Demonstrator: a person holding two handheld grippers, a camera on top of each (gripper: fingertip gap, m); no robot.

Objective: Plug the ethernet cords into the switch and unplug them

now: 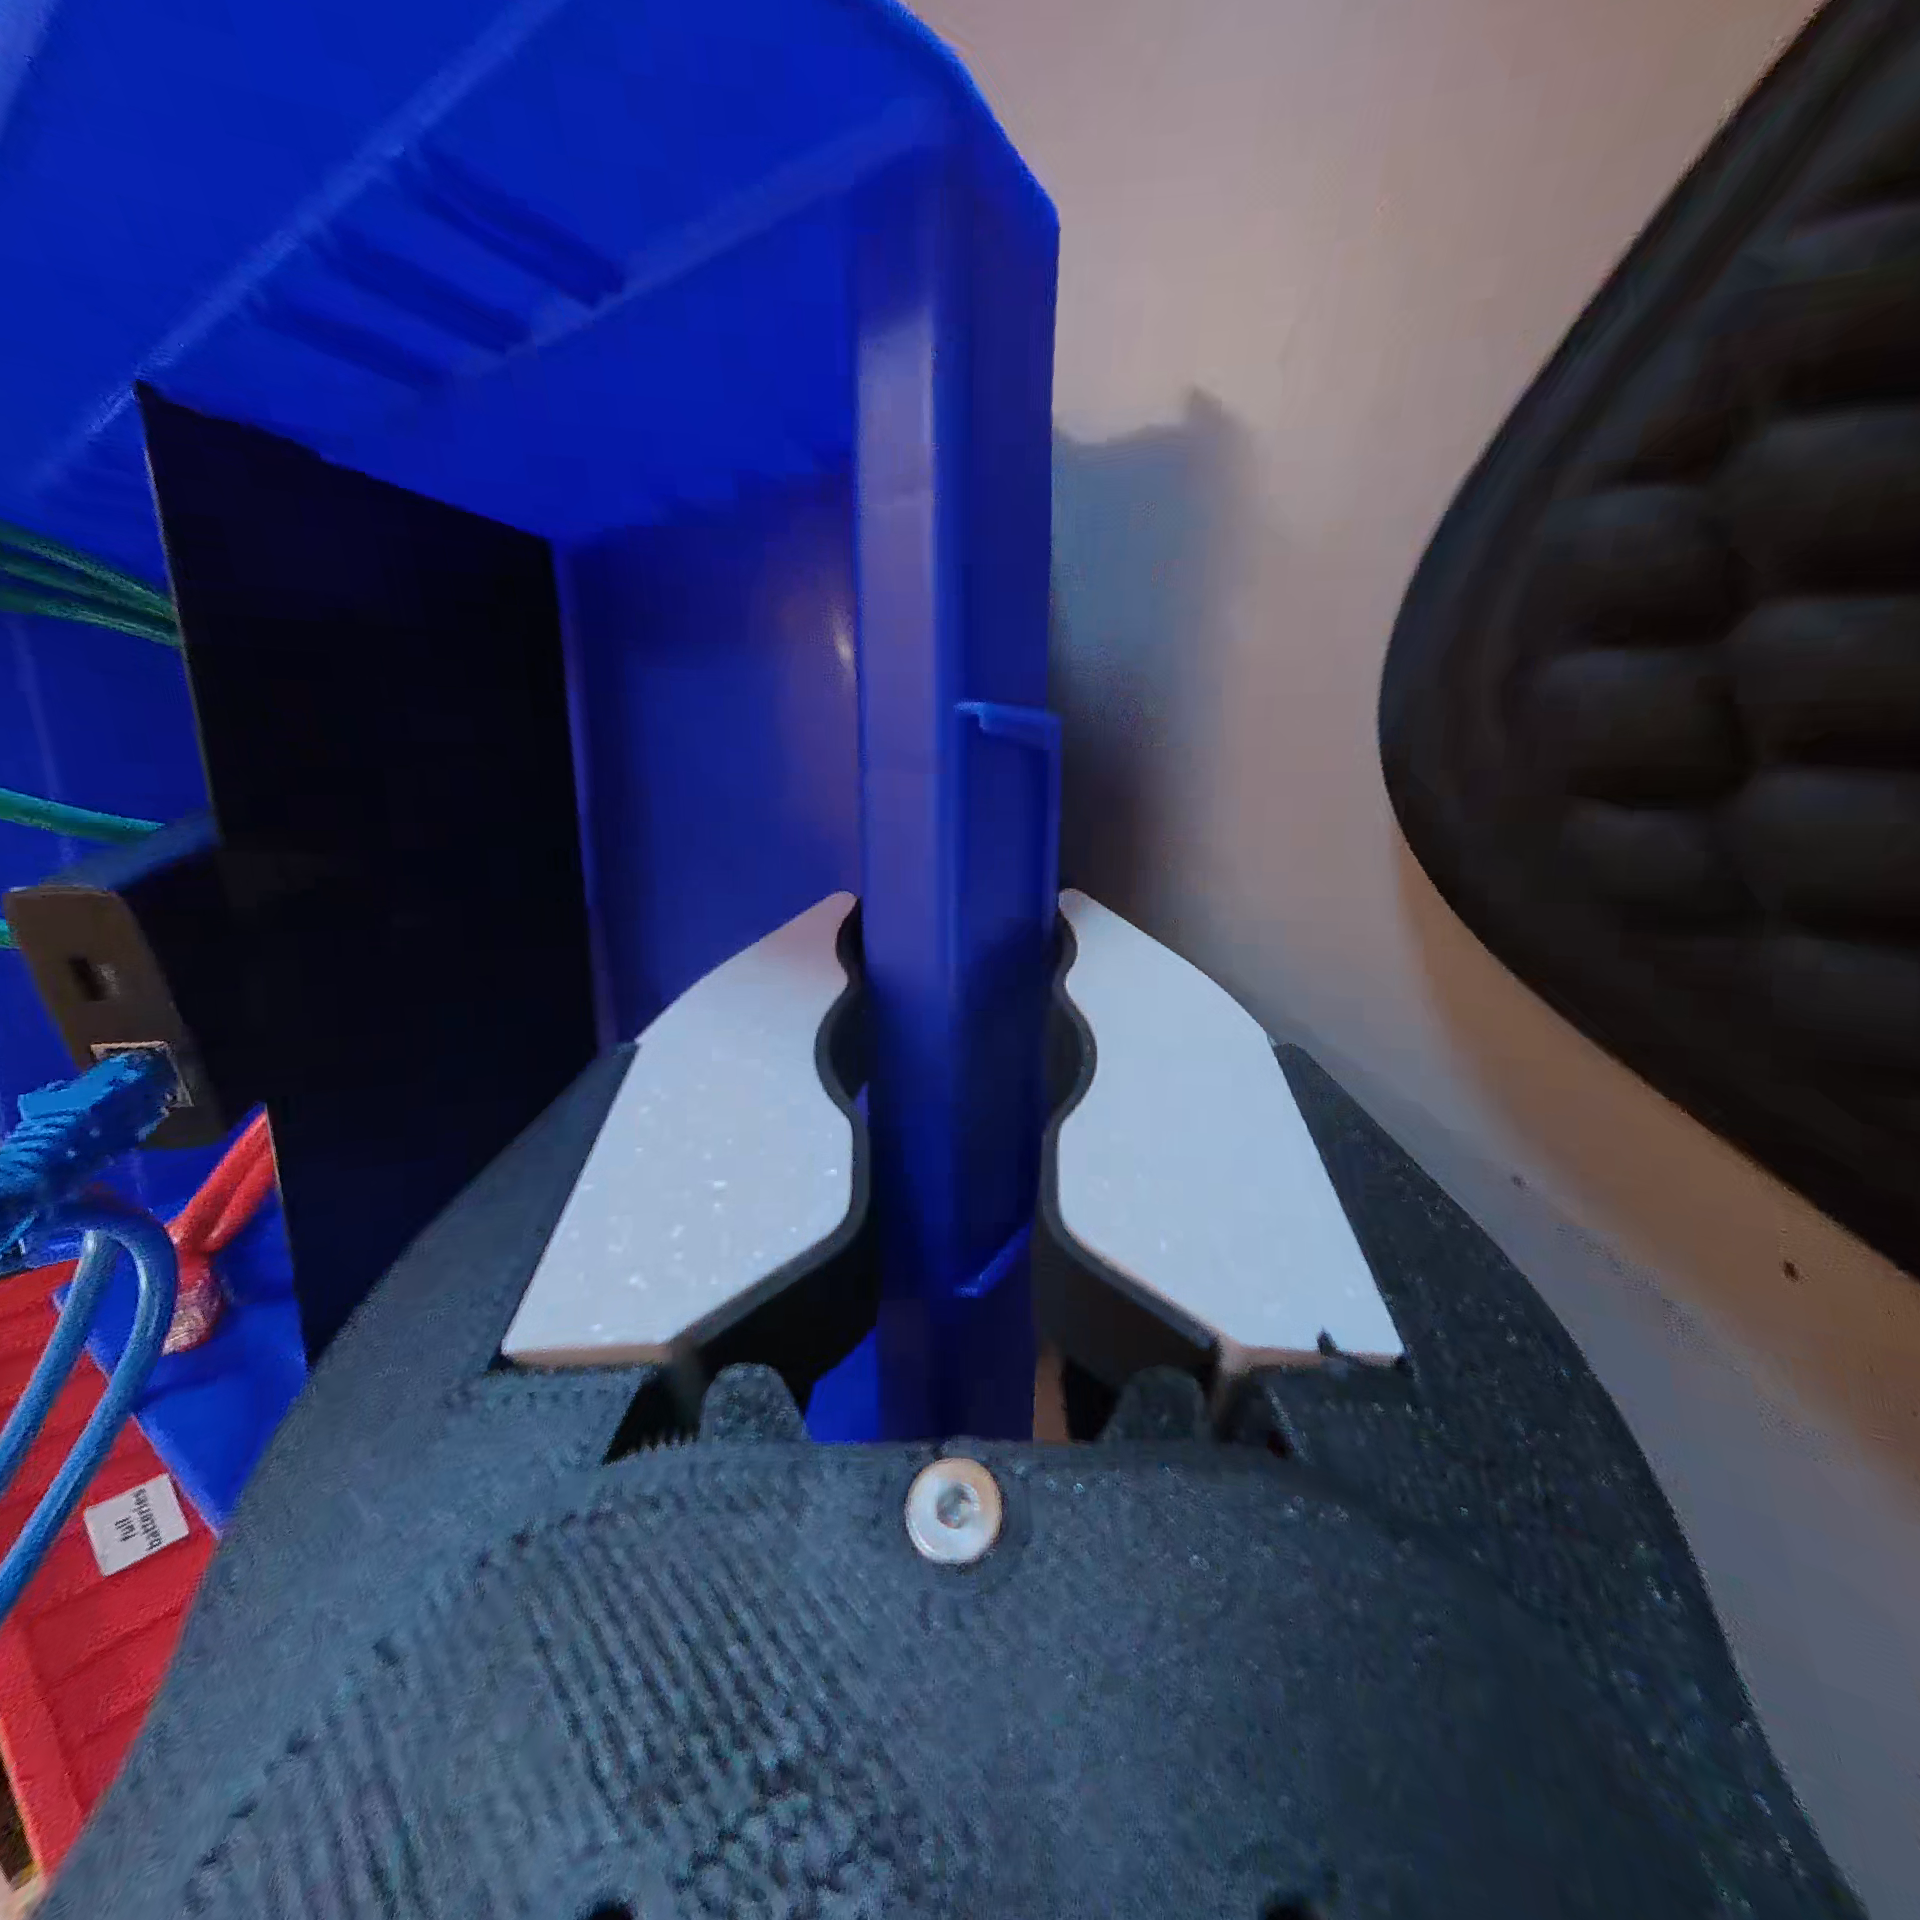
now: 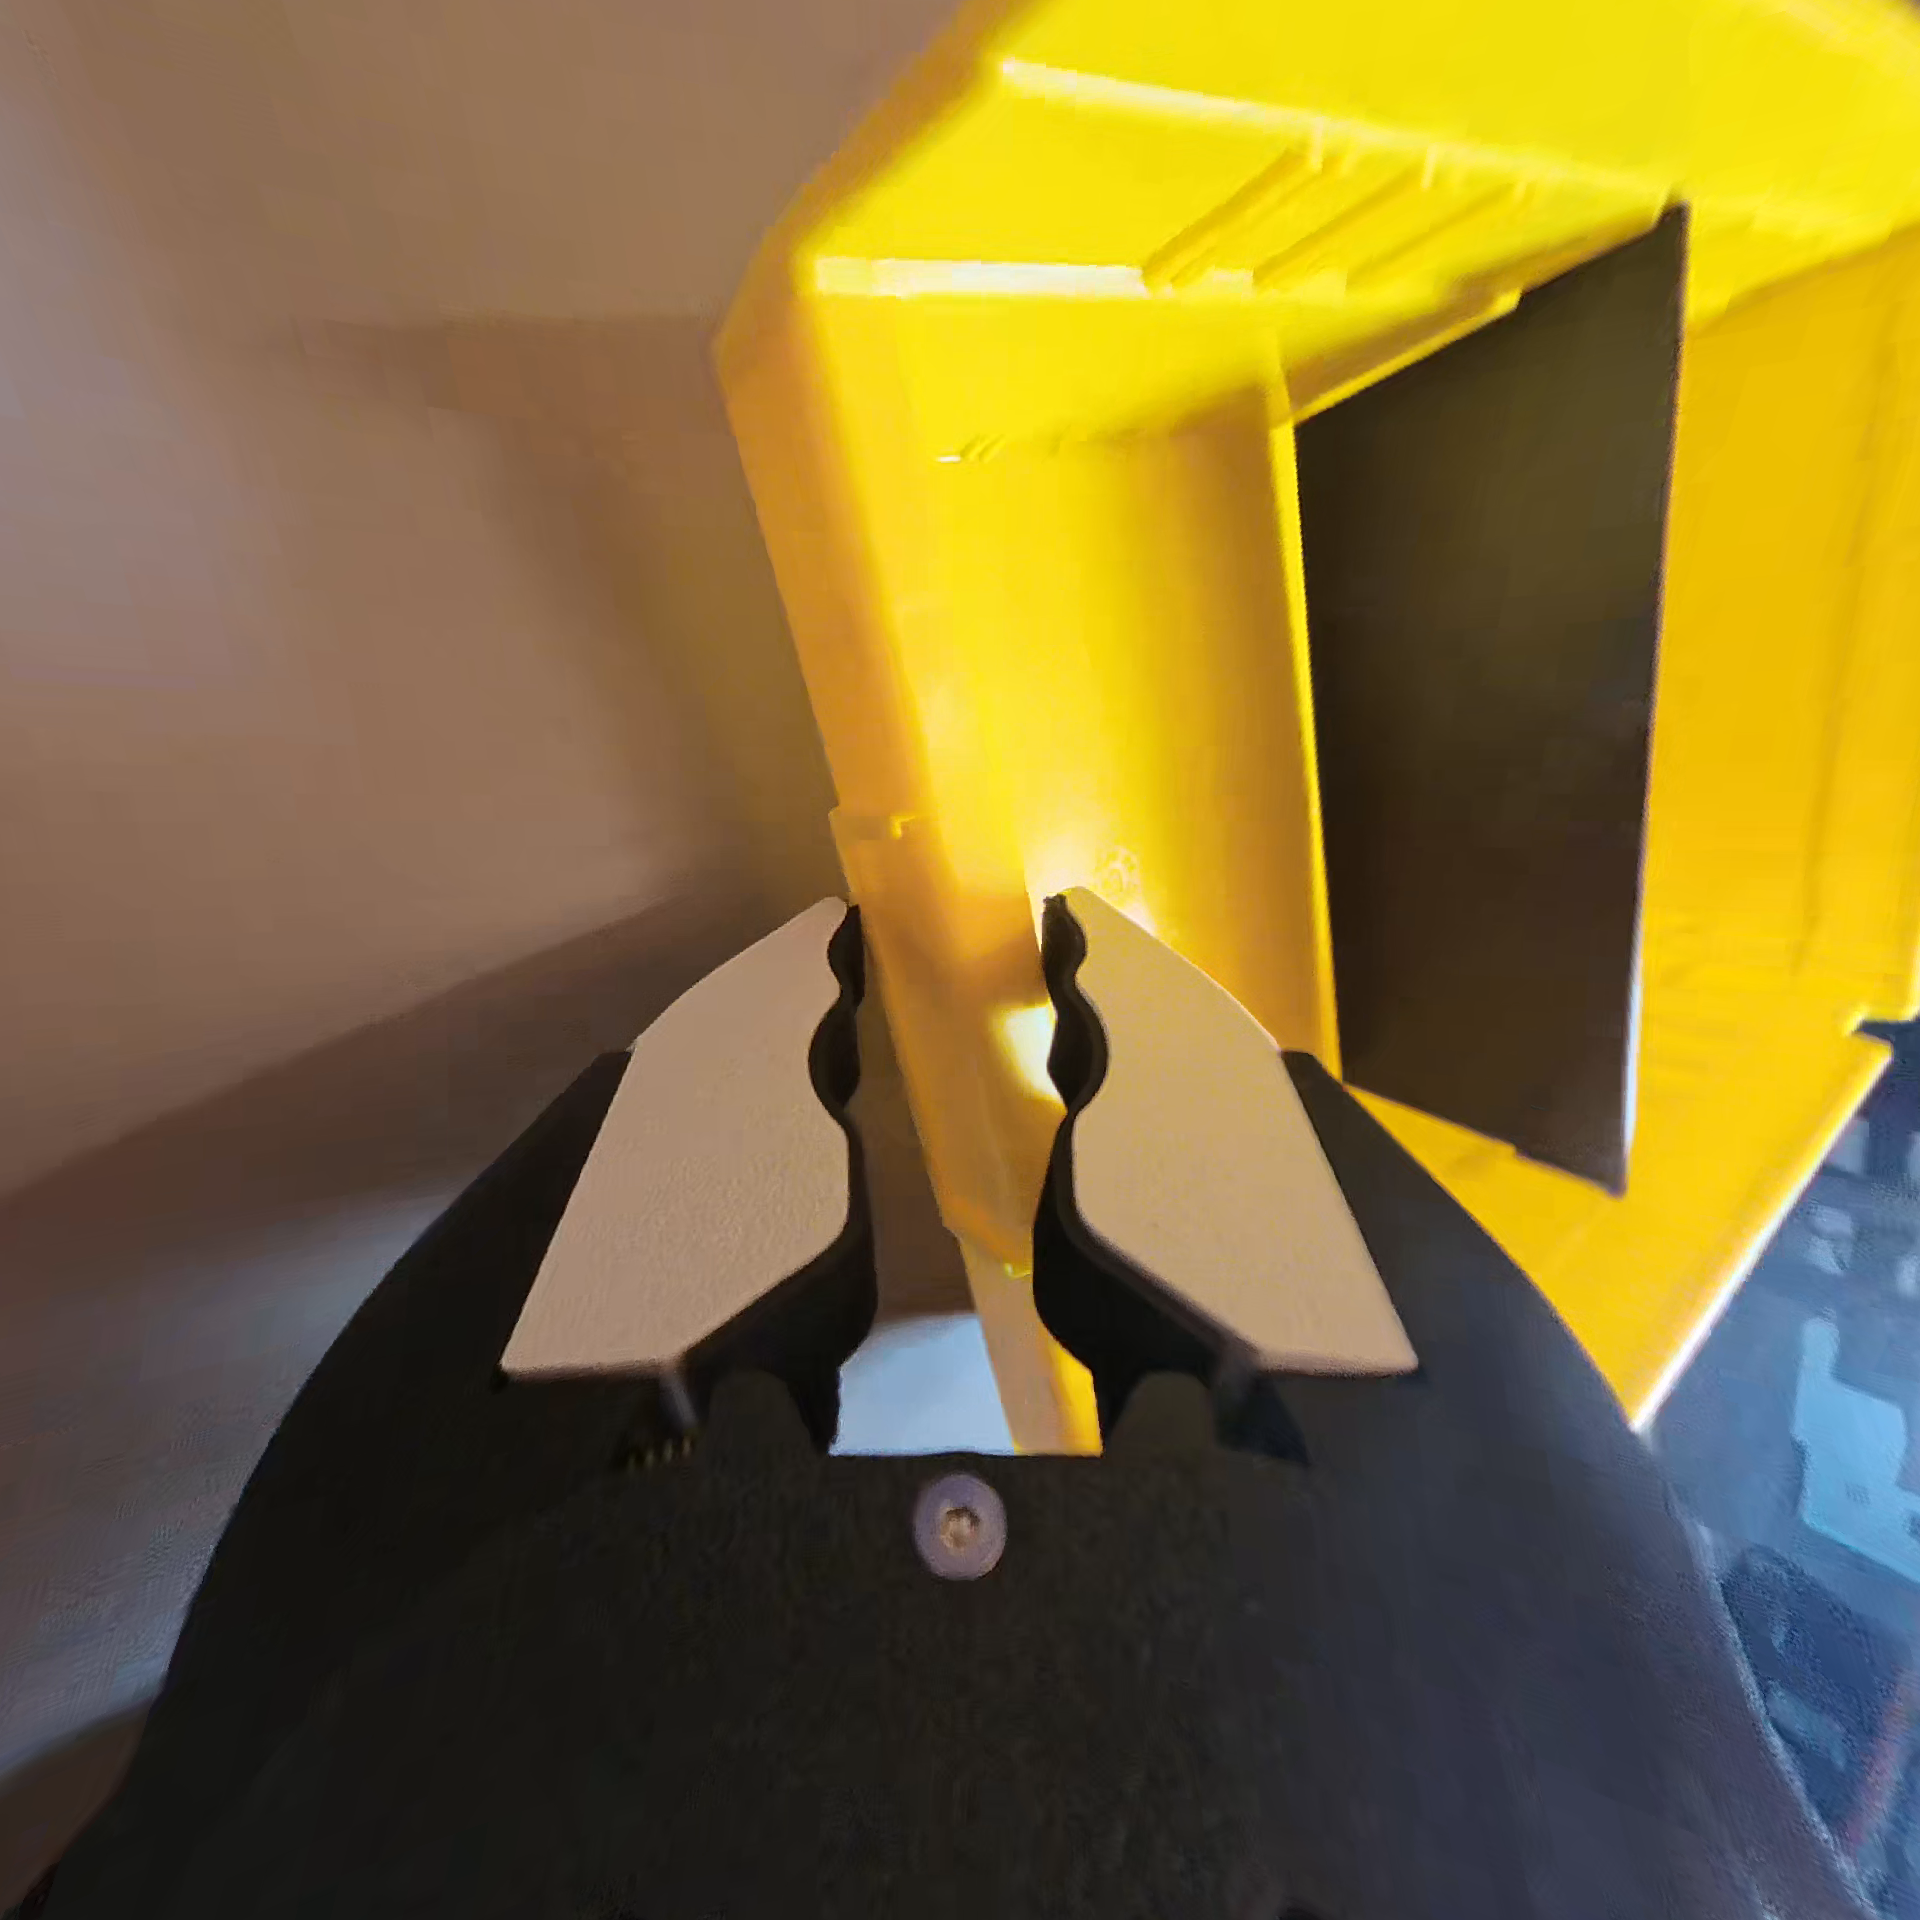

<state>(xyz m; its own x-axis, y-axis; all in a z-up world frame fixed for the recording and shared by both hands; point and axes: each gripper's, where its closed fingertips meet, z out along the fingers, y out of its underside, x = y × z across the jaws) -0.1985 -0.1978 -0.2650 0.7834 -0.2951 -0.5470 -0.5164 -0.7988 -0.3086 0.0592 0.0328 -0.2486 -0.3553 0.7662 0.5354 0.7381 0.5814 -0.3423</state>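
Note:
In the left wrist view my left gripper (image 1: 958, 914) is shut on the side wall of a blue plastic bin (image 1: 951, 644). Inside the bin a black switch (image 1: 374, 831) stands on edge. A blue ethernet cord (image 1: 94, 1122) is plugged into a port at the switch's lower left, and green cords (image 1: 83, 592) run to it higher up. In the right wrist view my right gripper (image 2: 951, 914) is shut on the wall of a yellow plastic bin (image 2: 1039, 623), which is tilted and blurred. A black flat panel (image 2: 1475, 707) lies inside it.
A red bin (image 1: 73, 1621) with a white label sits at the lower left of the left wrist view, with a red cord (image 1: 223, 1184) by it. A black padded cushion (image 1: 1714, 790) fills the right side. A pale wall (image 2: 364, 520) stands behind the yellow bin. Across from one pair of fingers to the other is roughly 35 cm.

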